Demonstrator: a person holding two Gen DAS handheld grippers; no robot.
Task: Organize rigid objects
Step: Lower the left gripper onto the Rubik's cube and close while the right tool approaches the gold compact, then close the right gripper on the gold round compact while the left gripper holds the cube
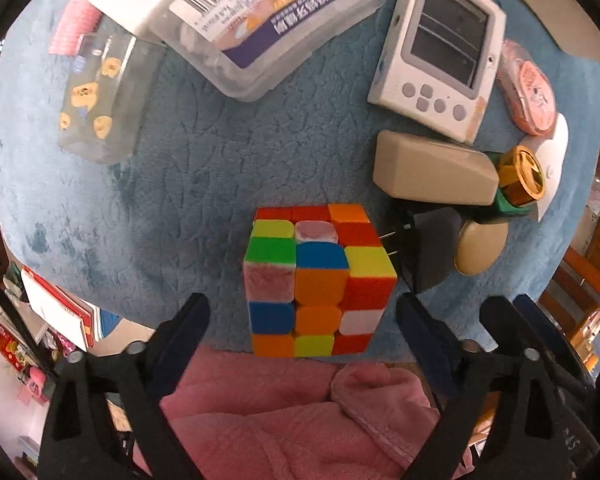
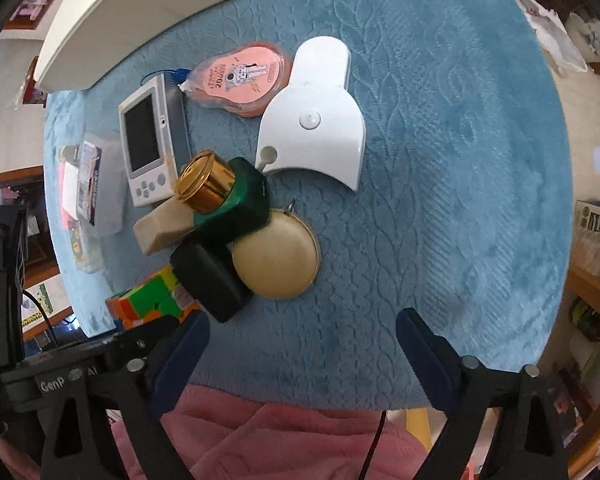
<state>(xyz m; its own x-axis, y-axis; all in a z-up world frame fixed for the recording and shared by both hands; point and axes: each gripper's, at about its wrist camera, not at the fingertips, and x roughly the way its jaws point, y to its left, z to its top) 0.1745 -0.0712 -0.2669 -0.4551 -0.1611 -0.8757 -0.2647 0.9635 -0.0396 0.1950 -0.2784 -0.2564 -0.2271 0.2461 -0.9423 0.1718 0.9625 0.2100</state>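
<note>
While both grippers (image 1: 302, 320) (image 2: 302, 332) gape, one cube (image 1: 316, 280) sits ahead; the charger (image 1: 428, 248) hides behind it.

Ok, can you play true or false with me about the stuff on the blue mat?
1. The cube sits right in front of the left gripper. True.
2. The left gripper is squeezing the cube. False: its jaws are open and apart from the cube.
3. The gold cap is on a green bottle. True.
4. The round beige disc lies far from the black plug. False: they are side by side.
5. The right gripper holds nothing. True.
</note>
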